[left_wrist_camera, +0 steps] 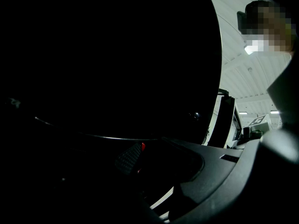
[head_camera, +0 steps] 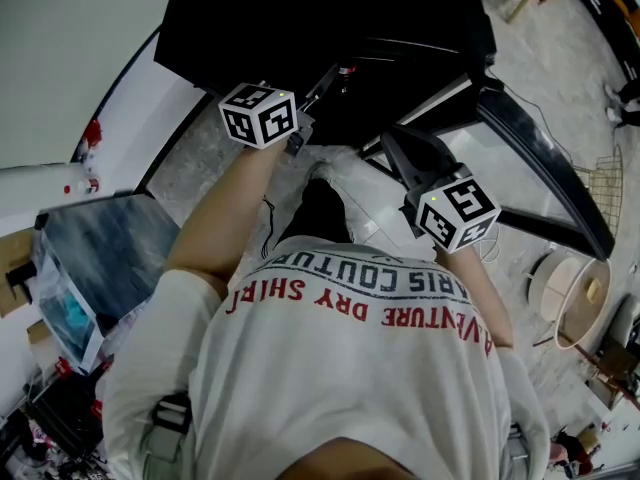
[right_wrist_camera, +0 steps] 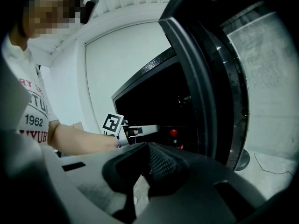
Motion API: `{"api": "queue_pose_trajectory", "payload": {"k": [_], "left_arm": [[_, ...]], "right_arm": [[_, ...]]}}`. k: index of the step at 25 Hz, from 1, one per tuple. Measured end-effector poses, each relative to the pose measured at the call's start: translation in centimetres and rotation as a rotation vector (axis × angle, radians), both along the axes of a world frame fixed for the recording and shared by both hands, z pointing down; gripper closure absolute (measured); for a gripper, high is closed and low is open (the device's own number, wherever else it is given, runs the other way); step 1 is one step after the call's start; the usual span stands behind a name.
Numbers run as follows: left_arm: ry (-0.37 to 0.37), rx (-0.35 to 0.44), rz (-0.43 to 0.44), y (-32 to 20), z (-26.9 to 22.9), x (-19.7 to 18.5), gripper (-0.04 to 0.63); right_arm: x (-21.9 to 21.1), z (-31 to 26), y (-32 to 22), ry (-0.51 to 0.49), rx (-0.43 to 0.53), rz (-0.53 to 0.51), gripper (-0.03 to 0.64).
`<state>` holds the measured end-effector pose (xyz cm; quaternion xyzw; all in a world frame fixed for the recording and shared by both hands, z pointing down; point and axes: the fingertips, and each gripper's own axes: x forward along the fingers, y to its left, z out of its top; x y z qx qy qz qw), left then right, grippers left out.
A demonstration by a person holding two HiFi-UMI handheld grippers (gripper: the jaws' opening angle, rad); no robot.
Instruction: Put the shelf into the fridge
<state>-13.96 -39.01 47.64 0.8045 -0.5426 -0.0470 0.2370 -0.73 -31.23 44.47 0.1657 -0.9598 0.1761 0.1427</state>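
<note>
The person leans over in a white printed shirt (head_camera: 350, 368), both arms stretched toward the black fridge (head_camera: 300, 18) at the top of the head view. Its glass door (head_camera: 520, 168) stands open to the right, and pale floor (head_camera: 560, 58) shows beyond it.

The left gripper (head_camera: 315, 93) reaches into the fridge's dark mouth, upper centre of the frame. Its own view is almost black. One ribbed finger pad (left_wrist_camera: 128, 157) shows low in the centre beside a small red spot (left_wrist_camera: 142, 146). The other finger is lost in shadow, so I cannot tell whether they are apart or together.

The right gripper (head_camera: 392, 140) sits at the centre of the frame, at the fridge's lower lip. In its own view the fingers (right_wrist_camera: 163, 164) meet at the tips, and nothing shows between them.

Of the shelf (head_camera: 420, 98) only a thin pale edge can be made out. It slants from the centre toward the upper right inside the fridge opening, with its lower end just beside the right gripper. Whether they touch is unclear.
</note>
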Motion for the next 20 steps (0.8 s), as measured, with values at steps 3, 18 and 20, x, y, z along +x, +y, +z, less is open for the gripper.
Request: {"api": "queue_pose_trajectory", "payload": {"k": [3, 18, 20], "left_arm": [[0.002, 0.002, -0.008, -0.2, -0.1, -0.1, 0.453], [-0.017, -0.040, -0.045, 2.3, 0.3, 0.1, 0.437], [-0.013, -0.043, -0.030, 3.7, -0.4, 1.0, 0.436]], "right_arm": [[0.0, 0.0, 0.1, 0.004, 0.004, 0.001, 0.591], [0.9, -0.8, 1.2, -0.006, 0.010, -0.016, 0.591], [1.4, -1.4, 1.5, -0.014, 0.016, -0.018, 0.591]]}}
